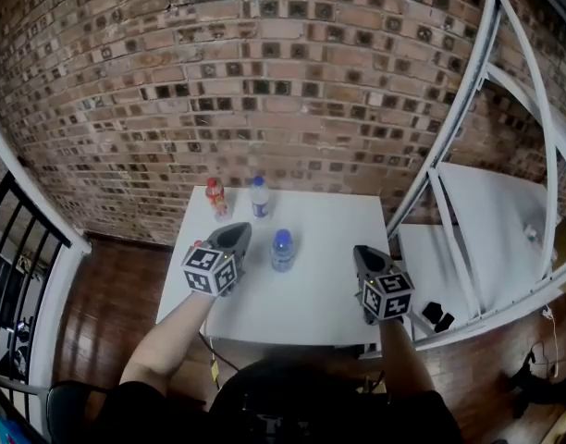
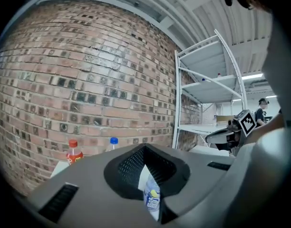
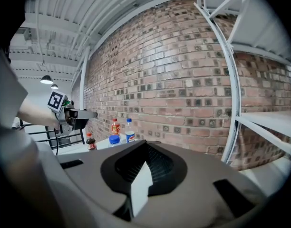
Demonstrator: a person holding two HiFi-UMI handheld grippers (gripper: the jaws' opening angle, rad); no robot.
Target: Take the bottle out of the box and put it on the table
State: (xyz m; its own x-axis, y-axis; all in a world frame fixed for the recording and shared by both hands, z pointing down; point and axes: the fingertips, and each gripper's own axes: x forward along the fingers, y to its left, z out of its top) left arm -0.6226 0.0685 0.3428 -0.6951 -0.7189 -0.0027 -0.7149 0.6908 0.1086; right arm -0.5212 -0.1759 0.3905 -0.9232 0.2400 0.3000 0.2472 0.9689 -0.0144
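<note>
Several bottles stand on the white table (image 1: 311,294): a red-capped one (image 1: 215,198), a clear one with a blue cap and blue label (image 1: 259,197), and nearer me a blue-capped one (image 1: 282,250). The right gripper view adds a small dark bottle (image 3: 90,141) on the left. My left gripper (image 1: 240,231) hovers just left of the nearest bottle, apart from it, jaws shut and empty. That bottle (image 2: 152,198) shows through the slot of my left gripper (image 2: 145,148). My right gripper (image 1: 362,249) hangs over the table's right side, shut with nothing in it. No box is in view.
A brick wall (image 1: 264,81) rises behind the table. White metal shelving (image 1: 486,239) stands close on the right, with small dark items (image 1: 437,315) on a low shelf. A black railing (image 1: 15,248) and wooden floor (image 1: 107,294) lie to the left.
</note>
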